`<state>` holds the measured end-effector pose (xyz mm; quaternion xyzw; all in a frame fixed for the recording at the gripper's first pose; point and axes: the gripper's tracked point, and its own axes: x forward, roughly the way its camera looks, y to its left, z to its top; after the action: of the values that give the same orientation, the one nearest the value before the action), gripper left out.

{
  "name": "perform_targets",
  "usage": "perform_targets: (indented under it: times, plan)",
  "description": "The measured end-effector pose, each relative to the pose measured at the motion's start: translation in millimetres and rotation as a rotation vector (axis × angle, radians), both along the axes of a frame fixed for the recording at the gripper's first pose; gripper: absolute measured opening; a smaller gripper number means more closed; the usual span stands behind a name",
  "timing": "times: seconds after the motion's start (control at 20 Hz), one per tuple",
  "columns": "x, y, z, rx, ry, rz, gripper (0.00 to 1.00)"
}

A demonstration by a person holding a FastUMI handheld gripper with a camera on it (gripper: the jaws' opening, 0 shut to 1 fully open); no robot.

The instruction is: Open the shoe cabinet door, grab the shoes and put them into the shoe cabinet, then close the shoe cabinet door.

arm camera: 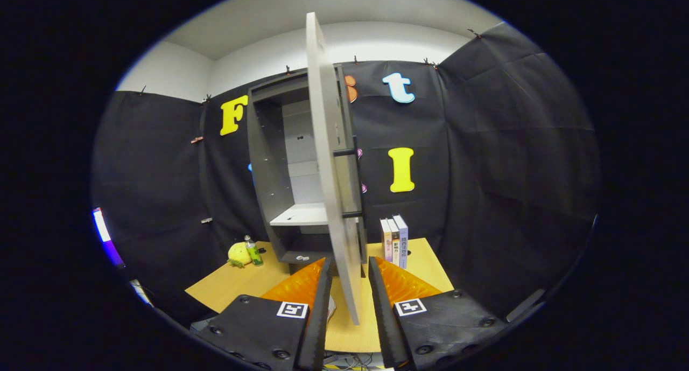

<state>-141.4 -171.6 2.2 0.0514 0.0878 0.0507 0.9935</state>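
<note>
gripper view: just the one camera here, riding on the tongs and looking down the two fingers

tongs: gripper (349,268) has its fingers spread either side of the door's free edge, with a gap showing on both sides. I'd call it parted and holding nothing, not a pinch. Can't swear the very tips aren't brushing the panel.

door: grey cabinet door (329,161) is swung wide and seen edge-on, its lower corner hanging between the fingers. My guess is the fingers straddle the edge to swing it, since a hooked edge pushes either way without needing a clamp.

cabinet: shoe cabinet (277,172) stands upright at the back of the wooden table (425,263), against the black cloth. Inside is bare, with one pale shelf (299,216) roughly halfway down and an open bay below it.

shoes: can't find them anywhere on the table from here, so the cabinet isn't loaded yet, as far as I can judge.

other stuff: a green bottle (252,251) and a yellow plush toy (238,254) sit together left of the cabinet. Three books (394,240) stand upright to its right, clear of the door's swing.

writing: book spines carry printed characters, too small for me to read. The square black-and-white markers on the finger housings are tracking patterns, not text.

stage: looks like the door-opening step is about finished and fetching the shoes is next.
</note>
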Motion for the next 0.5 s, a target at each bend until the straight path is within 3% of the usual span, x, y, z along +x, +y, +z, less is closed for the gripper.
perform_targets:
  times: [0.05, 0.2, 0.3, 0.45, 0.5]
  plan:
    - [-3, 13, -1, 0.009, 0.003, 0.025, 0.44]
    - [-15, 51, -4, 0.014, 0.000, 0.085, 0.79]
    - [-17, 74, -12, 0.011, 0.013, 0.126, 0.76]
    - [-20, 98, -29, -0.006, 0.037, 0.170, 0.99]
    - [-14, 105, -33, -0.009, 0.044, 0.180, 0.99]
